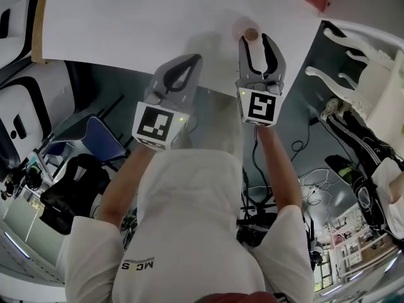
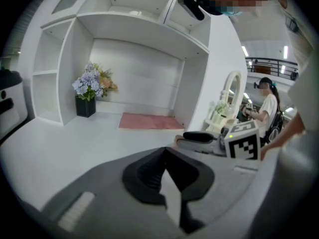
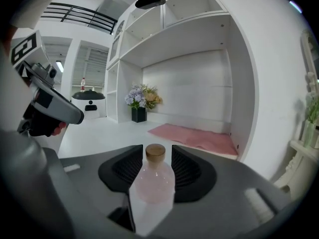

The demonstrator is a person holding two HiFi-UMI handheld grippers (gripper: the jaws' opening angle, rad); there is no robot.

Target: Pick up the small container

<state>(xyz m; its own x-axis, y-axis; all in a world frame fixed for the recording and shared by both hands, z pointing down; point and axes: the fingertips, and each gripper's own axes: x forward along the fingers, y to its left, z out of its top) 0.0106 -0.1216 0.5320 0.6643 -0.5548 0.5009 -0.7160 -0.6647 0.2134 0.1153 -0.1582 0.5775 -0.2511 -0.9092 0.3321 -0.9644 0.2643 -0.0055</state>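
Right gripper (image 3: 157,156), jaws apart round small container (image 3: 154,183); head view seemingly catches only its cap (image 1: 252,34); left gripper (image 2: 166,153) closed, empty

The white tabletop (image 1: 126,24) carries three things. A small pink bottle (image 3: 154,176) with a wooden cap stands upright towards its near edge. Farther back a pink cloth (image 3: 194,136) lies flat, and a dark vase of flowers (image 3: 139,114) stands well apart from it.
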